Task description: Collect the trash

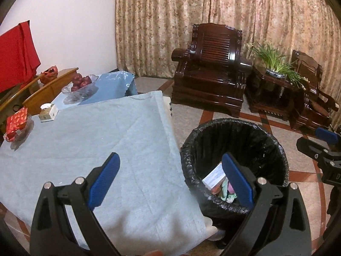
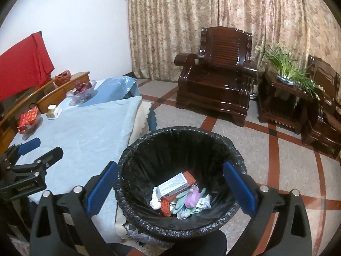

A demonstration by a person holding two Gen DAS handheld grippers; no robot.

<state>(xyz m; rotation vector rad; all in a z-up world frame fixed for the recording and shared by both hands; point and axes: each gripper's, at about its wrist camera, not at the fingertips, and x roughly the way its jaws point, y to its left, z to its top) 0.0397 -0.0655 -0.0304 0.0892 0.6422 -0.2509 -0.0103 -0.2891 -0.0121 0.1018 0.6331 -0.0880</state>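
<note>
A bin with a black liner (image 2: 149,149) stands on the floor beside the table; it also shows in the left wrist view (image 1: 255,136). Inside lie a white box (image 2: 172,185), an orange piece, face masks (image 2: 191,198) and crumpled tissue; the white box shows in the left wrist view too (image 1: 213,176). My right gripper (image 2: 170,183) is open and empty above the bin. My left gripper (image 1: 170,177) is open and empty, over the table edge next to the bin. Each gripper shows in the other's view: the left (image 2: 38,147), the right (image 1: 319,140).
The table carries a pale blue cloth (image 1: 96,140). At its far left are a red packet (image 1: 17,123), a small box with a cup (image 1: 48,112) and a glass bowl of red fruit (image 1: 80,86). Dark wooden armchairs (image 1: 211,68) and a potted plant (image 1: 275,64) stand by the curtain.
</note>
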